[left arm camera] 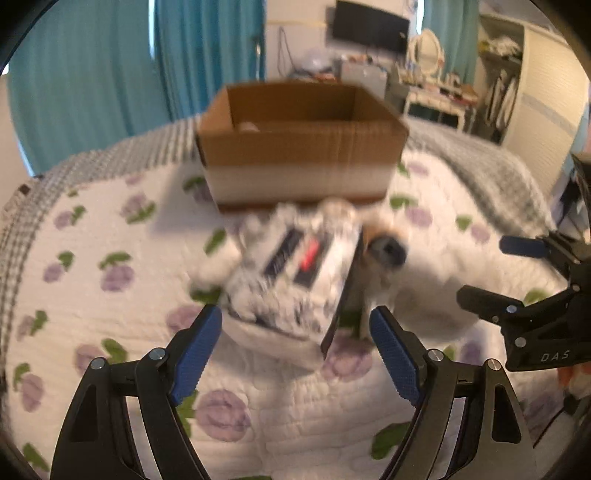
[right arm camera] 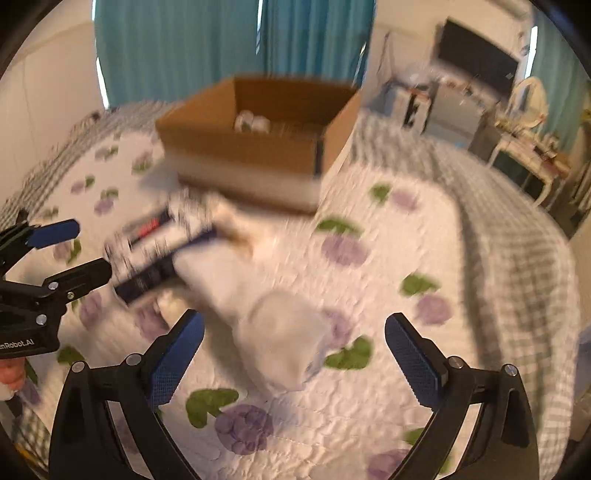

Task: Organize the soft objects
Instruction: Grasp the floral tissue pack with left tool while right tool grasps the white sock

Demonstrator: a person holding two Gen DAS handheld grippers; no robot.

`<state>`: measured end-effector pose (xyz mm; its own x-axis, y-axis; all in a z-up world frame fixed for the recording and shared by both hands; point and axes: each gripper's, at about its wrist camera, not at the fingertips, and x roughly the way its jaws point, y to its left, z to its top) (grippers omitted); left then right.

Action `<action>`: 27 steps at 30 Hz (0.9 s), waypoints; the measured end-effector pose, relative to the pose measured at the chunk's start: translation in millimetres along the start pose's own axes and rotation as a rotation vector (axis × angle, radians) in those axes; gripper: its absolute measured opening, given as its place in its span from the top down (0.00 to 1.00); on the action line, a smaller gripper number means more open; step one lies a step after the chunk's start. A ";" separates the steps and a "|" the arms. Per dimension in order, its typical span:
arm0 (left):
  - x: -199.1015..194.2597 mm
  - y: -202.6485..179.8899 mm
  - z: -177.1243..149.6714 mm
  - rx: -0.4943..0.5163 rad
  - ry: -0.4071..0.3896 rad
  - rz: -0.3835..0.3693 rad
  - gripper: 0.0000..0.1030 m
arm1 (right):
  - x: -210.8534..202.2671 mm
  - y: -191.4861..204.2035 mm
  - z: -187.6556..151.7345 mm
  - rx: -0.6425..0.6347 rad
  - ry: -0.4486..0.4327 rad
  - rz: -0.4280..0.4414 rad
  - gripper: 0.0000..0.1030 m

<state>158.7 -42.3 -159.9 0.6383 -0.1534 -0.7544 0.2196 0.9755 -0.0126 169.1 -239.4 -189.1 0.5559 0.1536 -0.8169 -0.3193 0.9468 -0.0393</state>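
Observation:
A white plush dog (left arm camera: 388,254) lies on the floral quilt, blurred; it also shows in the right wrist view (right arm camera: 280,332). On it rests a white patterned soft pouch with dark and red labels (left arm camera: 295,269), also in the right wrist view (right arm camera: 155,240). An open cardboard box (left arm camera: 301,147) stands behind them, seen in the right wrist view too (right arm camera: 258,147), with something pale inside. My left gripper (left arm camera: 295,343) is open just in front of the pouch. My right gripper (right arm camera: 293,358) is open around the dog's white rear end.
The white quilt with purple flowers (left arm camera: 110,277) covers a bed with a grey checked blanket (right arm camera: 498,221) along its edges. Teal curtains (left arm camera: 92,74), a wall TV (left arm camera: 369,26) and a cluttered dressing table (left arm camera: 439,92) stand beyond the bed.

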 end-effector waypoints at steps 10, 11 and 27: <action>36.2 10.0 -5.7 0.076 -0.026 0.033 0.19 | 44.7 -1.2 -17.7 0.006 0.107 0.049 0.49; 38.9 7.9 -5.8 0.096 -0.038 0.040 0.19 | 42.4 -3.8 -18.0 0.018 0.098 0.057 0.49; 12.3 15.1 -5.0 0.094 -0.009 -0.026 0.51 | -16.7 0.9 -3.8 0.055 -0.020 0.015 0.55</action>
<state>166.2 -28.7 -172.6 0.6382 -0.1808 -0.7484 0.3046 0.9520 0.0298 156.6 -242.2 -177.7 0.5666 0.1728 -0.8057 -0.2854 0.9584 0.0048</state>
